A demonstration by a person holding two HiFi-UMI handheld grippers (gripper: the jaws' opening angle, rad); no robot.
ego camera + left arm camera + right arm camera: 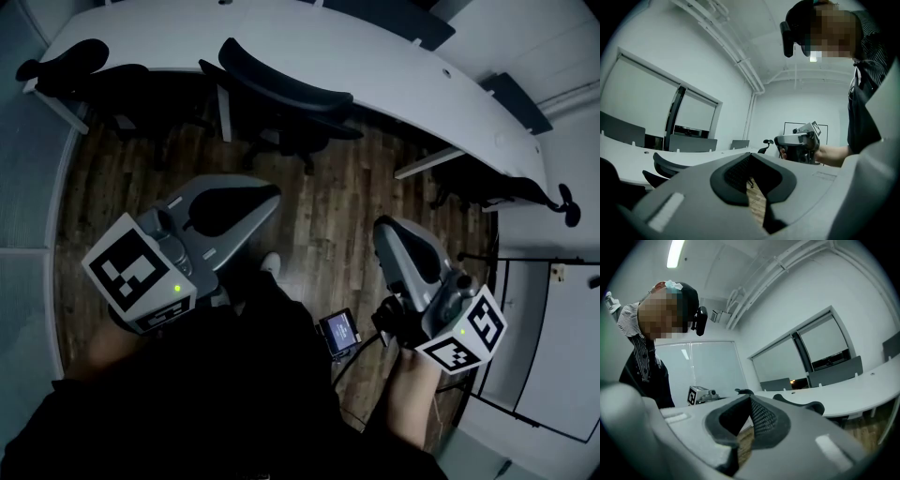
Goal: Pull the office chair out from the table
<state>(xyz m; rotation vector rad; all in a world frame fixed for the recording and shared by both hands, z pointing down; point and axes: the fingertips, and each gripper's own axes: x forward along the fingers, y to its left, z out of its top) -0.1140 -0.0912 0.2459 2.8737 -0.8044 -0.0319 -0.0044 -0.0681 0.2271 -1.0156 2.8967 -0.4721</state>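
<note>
A black office chair [281,94] stands tucked under the near edge of the long curved white table [375,56]; its backrest faces me. My left gripper [269,195] hovers over the wood floor a short way in front of the chair, shut and empty. My right gripper [381,229] is further right and nearer me, also shut with nothing in it. In the left gripper view the closed jaws [750,158] point level, with the chair's back [670,164] at the left and the right gripper [799,143] beyond. In the right gripper view the chair [801,405] shows past the closed jaws [750,399].
Another black chair [75,66] sits under the table's left end and a third [548,195] at its right end. White table legs [427,161] stand beside the chair. A white cabinet [548,337] lines the right wall. Wood floor [319,216] lies between me and the chair.
</note>
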